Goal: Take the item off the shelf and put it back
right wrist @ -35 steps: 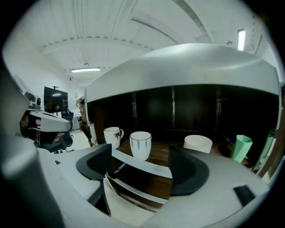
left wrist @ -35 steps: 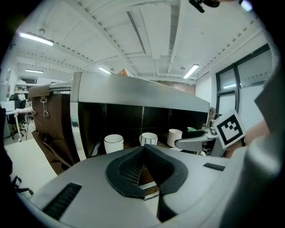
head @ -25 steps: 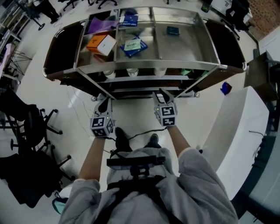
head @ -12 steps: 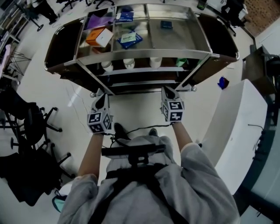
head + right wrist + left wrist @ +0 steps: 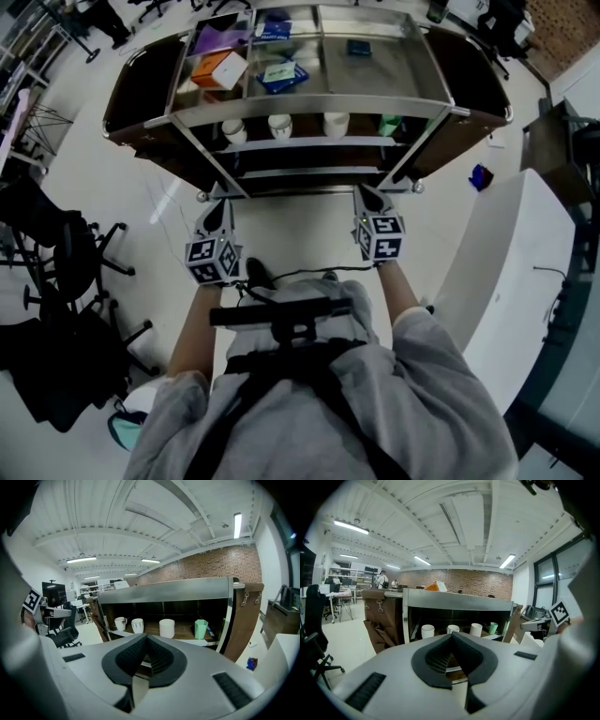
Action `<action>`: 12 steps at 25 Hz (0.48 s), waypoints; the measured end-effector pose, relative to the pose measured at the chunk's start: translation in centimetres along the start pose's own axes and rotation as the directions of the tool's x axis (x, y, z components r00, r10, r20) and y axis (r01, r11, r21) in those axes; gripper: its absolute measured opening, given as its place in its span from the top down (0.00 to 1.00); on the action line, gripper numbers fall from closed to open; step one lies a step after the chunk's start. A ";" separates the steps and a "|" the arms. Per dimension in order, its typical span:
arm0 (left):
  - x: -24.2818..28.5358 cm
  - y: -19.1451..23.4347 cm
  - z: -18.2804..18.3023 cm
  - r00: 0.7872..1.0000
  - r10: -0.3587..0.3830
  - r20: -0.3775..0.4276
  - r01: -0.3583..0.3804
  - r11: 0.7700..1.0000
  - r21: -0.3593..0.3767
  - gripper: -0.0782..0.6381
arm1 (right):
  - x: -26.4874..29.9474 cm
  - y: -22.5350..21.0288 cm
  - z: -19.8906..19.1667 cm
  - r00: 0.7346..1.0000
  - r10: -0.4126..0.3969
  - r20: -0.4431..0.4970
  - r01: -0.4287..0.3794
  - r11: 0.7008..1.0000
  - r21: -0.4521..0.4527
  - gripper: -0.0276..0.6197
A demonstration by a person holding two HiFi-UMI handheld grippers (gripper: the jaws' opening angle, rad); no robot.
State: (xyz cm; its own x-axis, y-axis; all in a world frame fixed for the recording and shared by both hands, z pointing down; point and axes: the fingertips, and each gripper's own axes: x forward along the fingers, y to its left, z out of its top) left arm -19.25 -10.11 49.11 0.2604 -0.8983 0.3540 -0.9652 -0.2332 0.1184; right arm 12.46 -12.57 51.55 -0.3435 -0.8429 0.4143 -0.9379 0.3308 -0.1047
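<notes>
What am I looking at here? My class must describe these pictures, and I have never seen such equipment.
A person holds hand-worked tongs in each hand: the left tongs and the right tongs. One picture comes from a camera on the person's head, looking down; the other two from cameras riding on the tongs. Ahead stands a metal shelf cart. Its top holds an orange box and blue boxes; a lower shelf holds white cups and a green cup. Both tongs are closed and hold nothing.

Bright strip lights (image 5: 351,527) — fisheye warp, dark corners.
</notes>
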 end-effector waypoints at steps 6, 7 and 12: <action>-0.9 0.1 -0.2 1.000 0.013 0.002 -0.013 1.000 0.001 0.88 | -0.3 0.5 -0.6 1.000 0.006 -0.007 -0.006 1.000 -0.007 0.95; -1.1 0.1 -0.3 1.000 0.016 0.003 -0.015 1.000 -0.002 0.88 | -0.4 0.6 -0.7 1.000 0.007 -0.010 -0.007 1.000 -0.007 0.95; -1.3 0.5 -0.6 1.000 0.027 0.001 -0.027 1.000 -0.008 0.88 | -0.3 0.6 -1.3 1.000 0.012 -0.021 -0.013 1.000 -0.005 0.95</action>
State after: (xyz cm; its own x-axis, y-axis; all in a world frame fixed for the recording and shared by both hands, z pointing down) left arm -20.04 -8.87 49.27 0.2345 -0.9045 0.3561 -0.9716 -0.2060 0.1164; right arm 12.10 -11.54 52.56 -0.3540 -0.8294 0.4321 -0.9333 0.3433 -0.1055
